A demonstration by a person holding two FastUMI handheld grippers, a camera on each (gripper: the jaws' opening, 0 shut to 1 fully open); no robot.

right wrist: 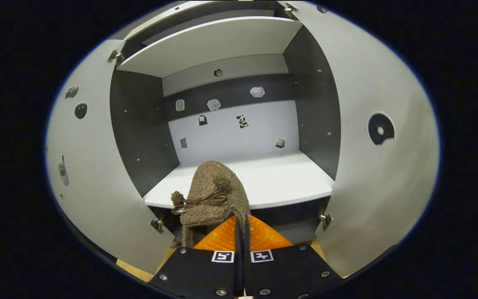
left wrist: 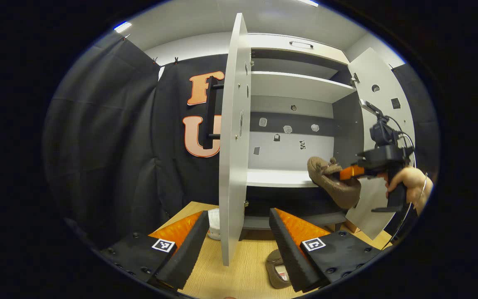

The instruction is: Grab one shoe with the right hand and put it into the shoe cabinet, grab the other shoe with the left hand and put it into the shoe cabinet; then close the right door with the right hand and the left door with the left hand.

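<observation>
A brown fuzzy shoe [right wrist: 214, 195] with a bow hangs toe-forward, just before the front edge of the white cabinet shelf [right wrist: 280, 178]. My right gripper [right wrist: 241, 226] is shut on its rear rim. From the left gripper view, a hand holds that right gripper [left wrist: 349, 172] with the shoe [left wrist: 334, 185] at the shelf's right end. The other brown shoe [left wrist: 275, 270] lies on the wooden table, partly hidden behind one finger of my left gripper [left wrist: 239, 216], which is open and holds nothing. Both cabinet doors stand open.
The left door [left wrist: 235, 137] stands edge-on right in front of my left gripper, with a black handle on its outer side. The right door [left wrist: 384, 120] swings out behind the right hand. A small white object [left wrist: 213, 222] sits on the table [left wrist: 239, 274] behind the left door.
</observation>
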